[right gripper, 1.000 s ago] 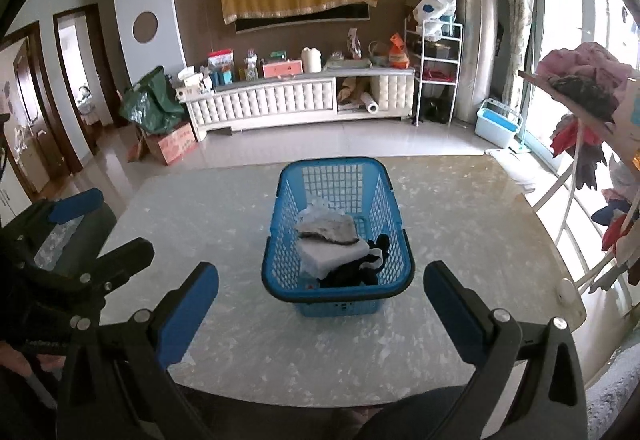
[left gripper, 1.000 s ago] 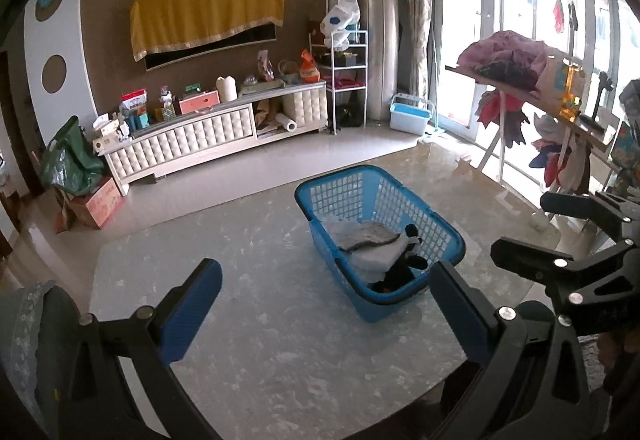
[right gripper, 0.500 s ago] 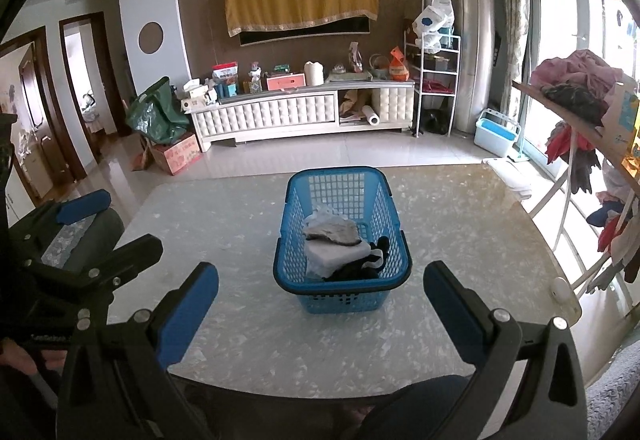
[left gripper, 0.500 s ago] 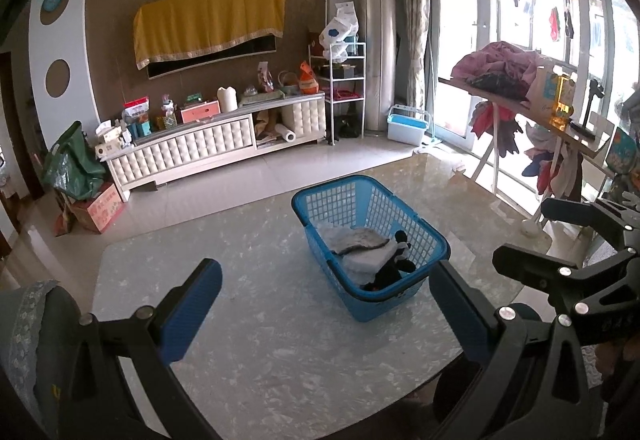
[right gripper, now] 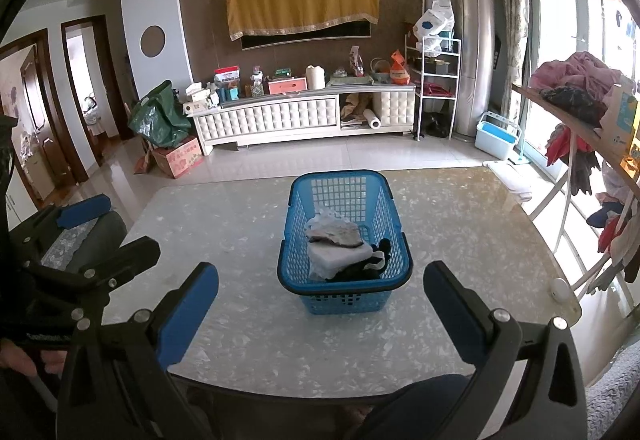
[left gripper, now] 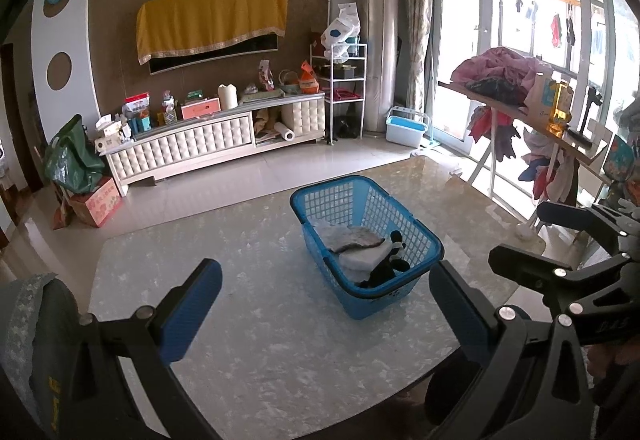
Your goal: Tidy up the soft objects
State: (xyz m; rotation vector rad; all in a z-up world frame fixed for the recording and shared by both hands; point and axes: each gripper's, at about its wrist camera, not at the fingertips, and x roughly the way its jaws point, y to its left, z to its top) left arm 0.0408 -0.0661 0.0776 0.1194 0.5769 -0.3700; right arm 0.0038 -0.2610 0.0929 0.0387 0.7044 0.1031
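A blue plastic basket (left gripper: 422, 236) (right gripper: 340, 298) stands on the marble table (left gripper: 248, 320) (right gripper: 248, 324). Inside it lie folded soft items: a grey and white cloth (left gripper: 356, 236) (right gripper: 334, 230), a white pad (right gripper: 338, 256) and a black and white piece (left gripper: 386, 268) (right gripper: 366, 268). My left gripper (left gripper: 326, 306) is open and empty, held above the table's near edge, left of the basket. My right gripper (right gripper: 320, 306) is open and empty too, hanging just in front of the basket's near wall. In each view the other gripper shows at the side.
A white TV cabinet (right gripper: 280, 118) with clutter lines the far wall. A drying rack (right gripper: 576, 120) loaded with clothes stands right of the table. A grey chair back (left gripper: 28, 324) sits at the left table edge. A green bag (right gripper: 158, 120) rests on a box.
Both grippers have drawn back and risen from the basket, so it looks smaller and farther off. Both stay open. The basket's contents have not moved.
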